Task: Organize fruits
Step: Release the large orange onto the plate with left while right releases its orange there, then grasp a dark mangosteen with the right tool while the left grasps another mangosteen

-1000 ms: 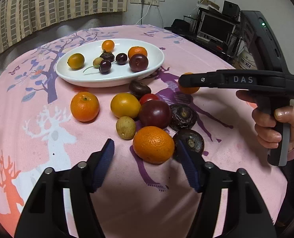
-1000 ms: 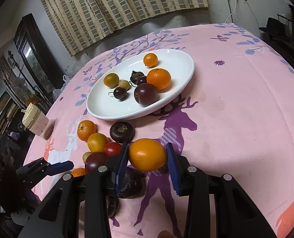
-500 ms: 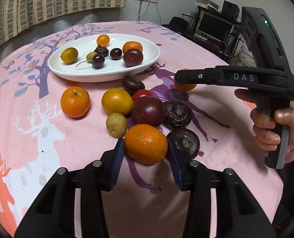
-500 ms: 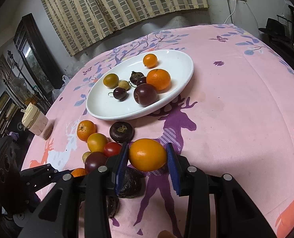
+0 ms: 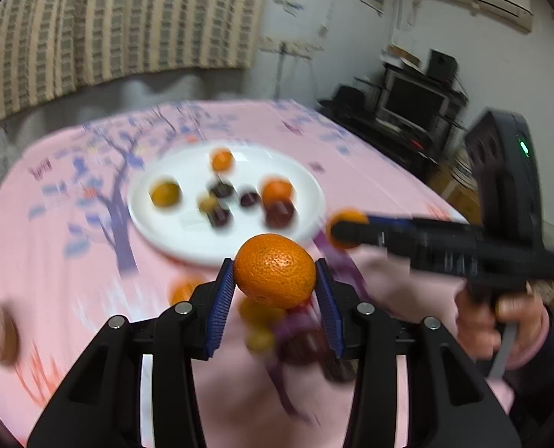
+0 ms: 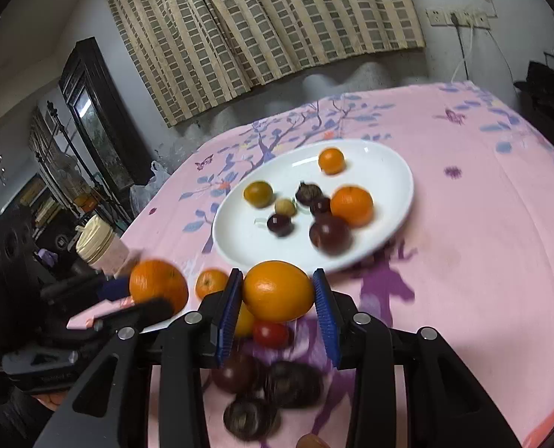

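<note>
Currently both grippers hold fruit above the table, short of the plate.

Left gripper (image 5: 275, 291) clamps an orange (image 5: 275, 275) between its blue pads at frame centre; right gripper (image 6: 277, 304) clamps a yellow-orange fruit (image 6: 278, 291) likewise. Plate (image 6: 400, 171) lies upper centre in both views, already bearing several fruits; loose fruit (image 6: 271, 334) sits on the cloth beneath the grippers. Risk, in my judgement: the two grippers converge on one plate and may collide, and a round fruit released onto the crowded dish could roll off the rim.
</note>
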Available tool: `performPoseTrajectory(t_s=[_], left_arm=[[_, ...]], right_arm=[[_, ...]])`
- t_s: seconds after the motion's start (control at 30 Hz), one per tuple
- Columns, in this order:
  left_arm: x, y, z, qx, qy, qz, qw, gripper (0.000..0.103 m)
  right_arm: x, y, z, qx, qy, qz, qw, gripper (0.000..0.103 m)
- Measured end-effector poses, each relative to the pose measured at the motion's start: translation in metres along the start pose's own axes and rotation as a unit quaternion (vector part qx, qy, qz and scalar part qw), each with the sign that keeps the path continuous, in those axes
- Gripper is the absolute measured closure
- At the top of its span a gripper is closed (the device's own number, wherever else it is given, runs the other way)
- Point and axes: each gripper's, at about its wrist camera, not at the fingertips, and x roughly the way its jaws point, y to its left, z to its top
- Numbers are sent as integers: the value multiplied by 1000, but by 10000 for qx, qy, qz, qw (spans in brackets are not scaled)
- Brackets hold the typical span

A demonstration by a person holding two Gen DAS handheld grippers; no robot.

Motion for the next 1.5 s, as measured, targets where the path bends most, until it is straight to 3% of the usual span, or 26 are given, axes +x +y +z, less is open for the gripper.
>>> performPoseTrajectory(t_s=[0.2,0.23,0.27,0.3,0.33,0.4,0.57,0.8,0.9,1.07,1.13,1.5], left_arm=[[56,33,54,-220,78,560,9982,59],[67,42,60,-305,169,753,9966,56],[71,47,63,-404,234,914,9947,36],[72,57,64,-641,275,1138,9910,16],[67,63,61,-810,185,1102,9904,13],[49,72,51,-1065,-40,937,9899,11],[14,68,16,-1085,-51,1097,9880,7],[-16,47,-43,-842,-29,1284,9881,5],[-18,45,-56,-813,159,1351,9874,5],[-26,53,-65,-1203,164,1164,9857,5],[-27,53,-67,-1232,142,1162,9855,5],[-26,41,-67,-999,153,1235,9872,5]], right_arm=[[45,-6,41,-88,-114,-189,9997,64],[52,-9,46,-66,-116,-156,9998,47],[53,-12,47,5,-138,-166,9998,18],[51,-14,46,91,-209,-141,9996,10],[46,-16,43,123,-287,-24,9995,8],[40,-16,38,5,-233,-22,9997,8],[21,-15,11,-60,2,-93,9999,8],[-3,-11,-37,-257,304,-381,9985,8],[-10,-11,-46,-245,352,-420,9982,19],[-12,-10,-60,-318,605,-451,9966,41],[-8,-8,-62,-377,734,-424,9957,45],[5,2,-71,-703,1088,-475,9904,45]])
